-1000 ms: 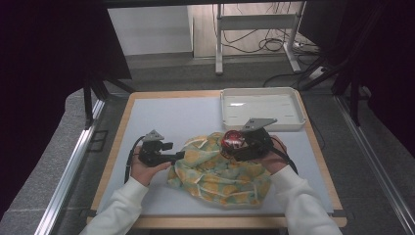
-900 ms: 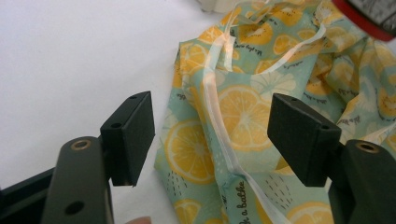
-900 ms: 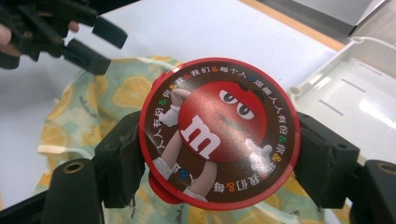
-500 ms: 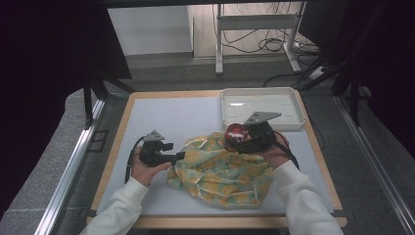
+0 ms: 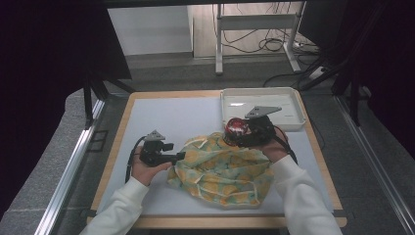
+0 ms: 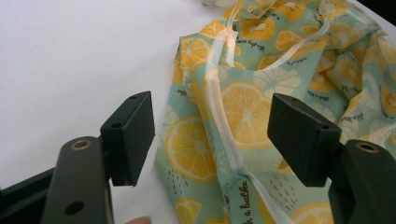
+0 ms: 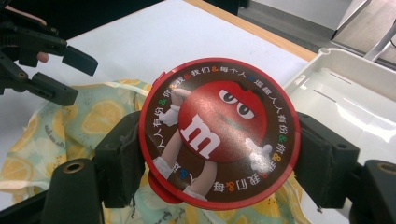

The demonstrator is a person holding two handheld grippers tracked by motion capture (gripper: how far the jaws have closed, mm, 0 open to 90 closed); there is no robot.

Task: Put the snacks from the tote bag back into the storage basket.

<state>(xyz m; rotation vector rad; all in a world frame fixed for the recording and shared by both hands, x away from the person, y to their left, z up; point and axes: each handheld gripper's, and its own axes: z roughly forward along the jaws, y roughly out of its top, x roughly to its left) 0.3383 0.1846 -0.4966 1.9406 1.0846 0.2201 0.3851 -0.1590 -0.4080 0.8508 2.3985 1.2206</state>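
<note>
Right gripper [image 7: 217,158] is clamped on a round red tin [image 7: 218,133]: in the right gripper view we see both black pads pressed against opposite sides of the tin's rim, jaws standing wide because the tin is wide. That view gives us the lid face, a red cartoon candy figure with a white "m" and a ring of small coloured characters around the edge; the high view gives none of this, only a small red disc [image 5: 235,128] at the front of the gripper [image 5: 243,134]. From above we place the tin over the far edge of the lemon-print cloth bag [image 5: 222,169], near the white tray [image 5: 288,120], which sits at the table's far right corner. Whether the tin touches the cloth beneath it we cannot tell. Left gripper [image 6: 212,135] has its jaws wide apart and holds nothing; in the left gripper view we see the bag's edge [image 6: 243,116] lying between and beyond the pads, with a pale ribbon handle [image 6: 219,112] running along it and no pad touching the cloth. The high view shows this gripper [image 5: 178,156] just at the bag's left side, low over the white table mat [image 5: 166,112]. The right gripper view also catches the left gripper's jaws [image 7: 65,70] farther off, above the cloth.
</note>
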